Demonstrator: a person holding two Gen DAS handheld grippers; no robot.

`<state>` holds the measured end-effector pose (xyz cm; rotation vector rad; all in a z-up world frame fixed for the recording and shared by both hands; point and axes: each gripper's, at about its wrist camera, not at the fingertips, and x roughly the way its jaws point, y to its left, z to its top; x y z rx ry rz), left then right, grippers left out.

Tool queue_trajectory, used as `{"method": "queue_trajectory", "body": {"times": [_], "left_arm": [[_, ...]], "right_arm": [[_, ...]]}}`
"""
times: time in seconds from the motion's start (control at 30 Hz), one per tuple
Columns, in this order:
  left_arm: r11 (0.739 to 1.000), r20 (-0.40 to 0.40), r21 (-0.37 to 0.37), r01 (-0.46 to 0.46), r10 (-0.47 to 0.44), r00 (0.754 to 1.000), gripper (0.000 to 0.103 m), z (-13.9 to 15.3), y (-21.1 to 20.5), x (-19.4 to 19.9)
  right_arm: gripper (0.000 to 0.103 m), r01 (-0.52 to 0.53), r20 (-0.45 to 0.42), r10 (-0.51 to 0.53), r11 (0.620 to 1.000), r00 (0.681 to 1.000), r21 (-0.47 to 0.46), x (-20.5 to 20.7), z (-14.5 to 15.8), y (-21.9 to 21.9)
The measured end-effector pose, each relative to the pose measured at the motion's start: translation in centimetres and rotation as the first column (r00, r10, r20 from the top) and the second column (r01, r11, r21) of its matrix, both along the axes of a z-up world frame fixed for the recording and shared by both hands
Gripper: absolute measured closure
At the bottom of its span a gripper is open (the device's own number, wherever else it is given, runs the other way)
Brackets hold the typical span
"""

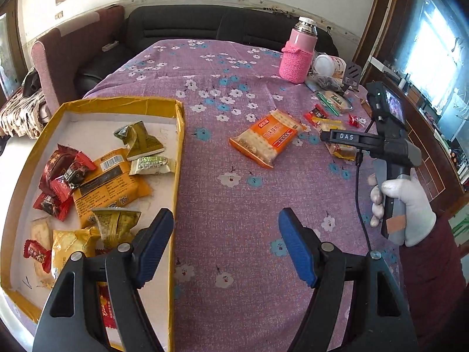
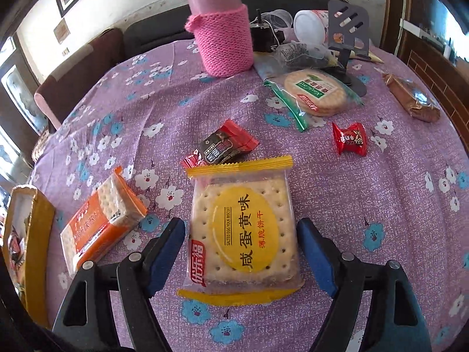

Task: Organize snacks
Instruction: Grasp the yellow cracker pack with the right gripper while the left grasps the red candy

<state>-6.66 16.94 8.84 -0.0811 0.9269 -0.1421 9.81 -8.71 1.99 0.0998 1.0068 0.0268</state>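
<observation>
Right wrist: right gripper (image 2: 241, 252) spread astride yolk biscuit (image 2: 241, 228), unpinched; next, close, carry to box (image 1: 178, 135). Left gripper (image 1: 225, 243) spread, empty.

Pink flask (image 2: 219, 26): cap cut off by top edge. Yellow-rimmed box (image 2: 29, 234): mostly beyond left edge in right wrist view. Red packet (image 1: 105, 308) half hidden behind left gripper's finger (image 1: 152, 246). Small wrapper print illegible.

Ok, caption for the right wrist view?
Open right claw straddling a yellow-edged salted egg yolk biscuit packet on the purple floral tablecloth.
</observation>
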Motion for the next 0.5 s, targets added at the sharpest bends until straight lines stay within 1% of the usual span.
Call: {"method": "queue_trajectory", "body": {"times": [0.03, 0.07, 0.17, 0.27, 0.33, 0.43, 0.5], "left_arm": [[1.000, 0.002, 0.003, 0.016, -0.016, 1.000, 0.029, 0.2, -0.4, 0.4], [0.999, 0.004, 0.007, 0.035, -0.035, 0.999, 0.029, 0.3, -0.8, 0.8], [0.995, 0.008, 0.029, 0.096, -0.096, 0.995, 0.029, 0.9, -2.6, 2.5], [0.985, 0.026, 0.060, 0.161, -0.162, 0.986, 0.029, 1.6, -5.1, 4.8], [0.978, 0.036, 0.079, 0.195, -0.199, 0.979, 0.029, 1.7, -7.1, 6.9], [0.965, 0.028, 0.097, 0.242, -0.246, 0.969, 0.029, 1.3, -10.3, 10.3], [0.957, 0.010, 0.103, 0.271, -0.273, 0.962, 0.029, 0.7, -12.5, 12.4]], "right_arm": [[0.032, 0.002, 0.007, -0.001, 1.000, 1.000, -0.030, -0.2, -0.1, 0.4], [0.033, 0.002, 0.016, -0.002, 0.999, 1.000, -0.044, -0.4, -0.1, 0.6], [0.033, 0.008, 0.029, -0.008, 1.000, 1.000, 0.005, -1.7, 0.1, 0.0], [0.033, 0.042, 0.050, -0.047, 0.995, 0.998, 0.095, -4.4, 0.7, -2.0], [0.033, 0.067, 0.082, -0.081, 0.985, 0.993, 0.159, -6.4, 1.3, -3.7], [0.033, 0.098, 0.134, -0.140, 0.955, 0.981, 0.280, -8.3, 1.8, -6.5], [0.033, 0.133, 0.134, -0.191, 0.927, 0.972, 0.351, -8.7, 1.6, -8.3]]}}
